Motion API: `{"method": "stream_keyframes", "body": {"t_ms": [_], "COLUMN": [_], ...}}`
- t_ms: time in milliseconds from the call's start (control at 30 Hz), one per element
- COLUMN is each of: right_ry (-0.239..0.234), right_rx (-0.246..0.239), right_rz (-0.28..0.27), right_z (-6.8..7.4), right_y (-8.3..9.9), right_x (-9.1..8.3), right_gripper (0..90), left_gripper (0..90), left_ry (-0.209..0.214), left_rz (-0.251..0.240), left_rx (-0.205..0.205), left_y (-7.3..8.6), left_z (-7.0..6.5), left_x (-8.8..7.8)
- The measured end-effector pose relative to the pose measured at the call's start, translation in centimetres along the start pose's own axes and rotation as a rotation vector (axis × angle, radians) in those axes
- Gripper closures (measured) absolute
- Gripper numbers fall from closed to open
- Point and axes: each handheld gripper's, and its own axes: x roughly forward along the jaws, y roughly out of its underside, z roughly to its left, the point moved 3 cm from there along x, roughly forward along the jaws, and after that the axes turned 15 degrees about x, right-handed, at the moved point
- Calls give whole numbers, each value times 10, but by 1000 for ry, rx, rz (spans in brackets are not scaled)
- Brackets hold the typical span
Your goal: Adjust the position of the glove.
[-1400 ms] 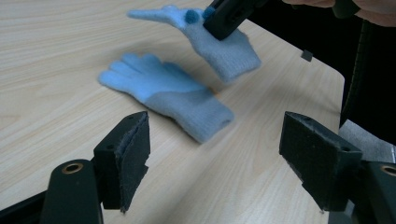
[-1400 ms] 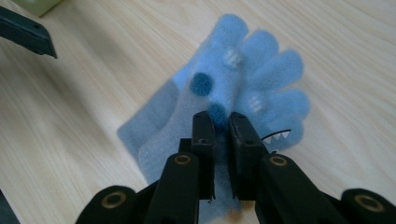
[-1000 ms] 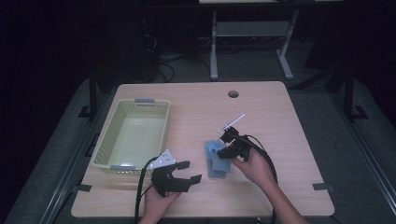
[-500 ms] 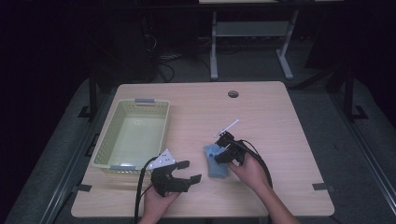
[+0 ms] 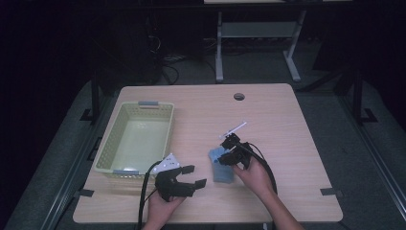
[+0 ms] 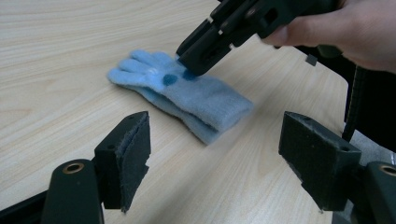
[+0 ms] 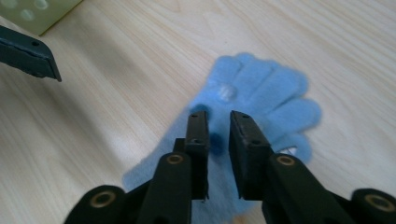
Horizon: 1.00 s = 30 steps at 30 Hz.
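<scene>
Right gripper (image 7: 218, 122) poised over the blue glove (image 5: 221, 165)

The glove is lying flat near the table's (image 5: 287, 124) front middle, its long axis running near to far. The right gripper's jaws are standing almost together, a narrow gap showing glove under the tips, and have just been opening slightly. The left gripper (image 5: 191, 176), jaws wide apart and empty, is waiting just left. The right gripper view is showing that gap; the high view is not.

Cannot tell whether the right gripper (image 7: 218, 122) pinches the nap of the blue glove (image 7: 261, 100) or merely rests on it, since its narrow jaw gap hides the contact, the glove's cuff end (image 7: 154, 184) lies behind the jaws, and the fingertips blur softly.
</scene>
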Motion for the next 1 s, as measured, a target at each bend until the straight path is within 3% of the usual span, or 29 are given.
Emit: {"method": "stream_keyframes", "body": {"t_ms": [167,200,300,467,500,667,700,767,800,833,867,900,933,1000], "right_ry": [11,25,5,-23,-55,-87,-113,-117,-137,-137,-140,-140,-161,-174], "right_rx": [-21,-23,-8,23,55,98,124,124,147,147,177,177,216,246], "right_rz": [28,50,37,-8,-32,-49,-70,-77,-91,-91,-99,-99,-112,-121], "right_z": [2,0,-2,-6,-9,-16,-20,-21,-25,-25,-28,-28,-32,-35], "right_y": [1,3,4,5,7,12,16,17,22,22,26,26,30,34], "right_x": [14,23,25,14,6,-3,-10,-11,-15,-15,-19,-19,-21,-22], "right_gripper": [809,819,817,748,707,615,555,537,488,488,448,448,428,425], "left_gripper": [283,290,294,302,307,315,317,318,319,328,330,330,323,315], "left_ry": [5,11,13,28,30,37,42,47,54,54,53,54,62,65], "left_rz": [-3,-3,4,6,8,9,12,16,21,21,25,29,42,55], "left_rx": [0,-2,-4,-13,-17,-64,-76,-96,-133,-133,-148,-156,-195,-232], "left_y": [0,0,1,0,0,-2,-3,-4,-6,-6,-6,-7,-7,-8], "left_z": [-1,-1,0,-2,-2,-2,-1,0,1,1,3,4,7,9], "left_x": [-1,-1,0,2,3,8,8,10,12,12,14,15,20,26]}}
